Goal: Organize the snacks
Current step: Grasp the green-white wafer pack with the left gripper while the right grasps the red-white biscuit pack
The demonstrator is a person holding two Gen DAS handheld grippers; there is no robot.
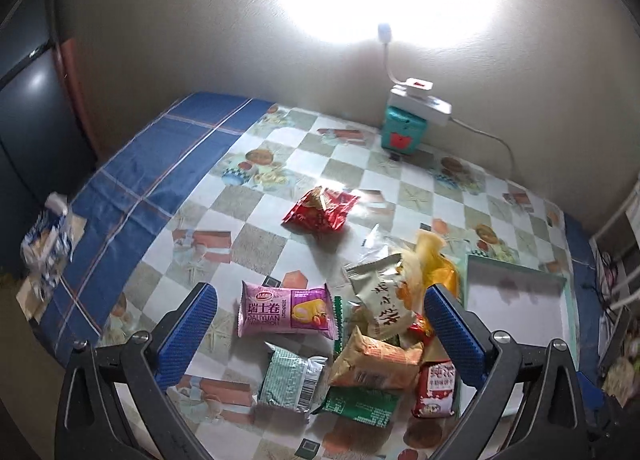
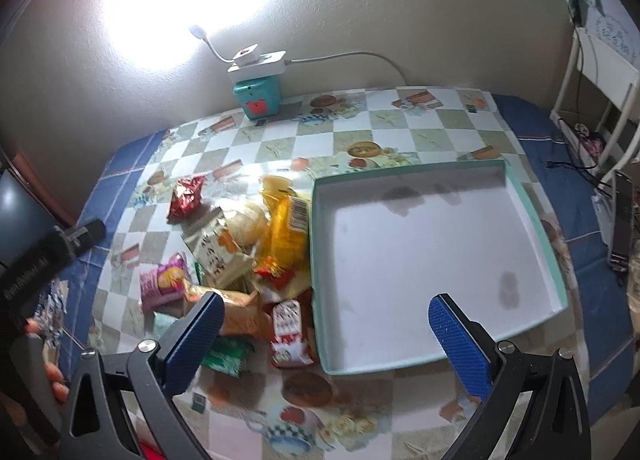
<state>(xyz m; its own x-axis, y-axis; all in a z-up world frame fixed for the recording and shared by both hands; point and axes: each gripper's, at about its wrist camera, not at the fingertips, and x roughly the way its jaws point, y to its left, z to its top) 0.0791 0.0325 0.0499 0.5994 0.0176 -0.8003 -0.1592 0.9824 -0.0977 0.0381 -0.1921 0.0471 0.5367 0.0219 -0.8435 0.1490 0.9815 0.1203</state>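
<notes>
Snacks (image 2: 240, 260) overlap in a heap, hiding lower packets' labels.

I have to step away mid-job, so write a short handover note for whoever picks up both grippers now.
Left gripper: open, holding nothing, over the snack pile.
Right gripper: open, holding nothing, over the near edge of the box.
Snacks: heaped on the table beside the box's left wall; the red packet lies apart, further back.
Done: nothing is in the box yet.
Left: move every packet into the box.

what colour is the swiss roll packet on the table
Pink, with a purple picture panel; the swiss roll packet shows best in the left wrist view.
</notes>
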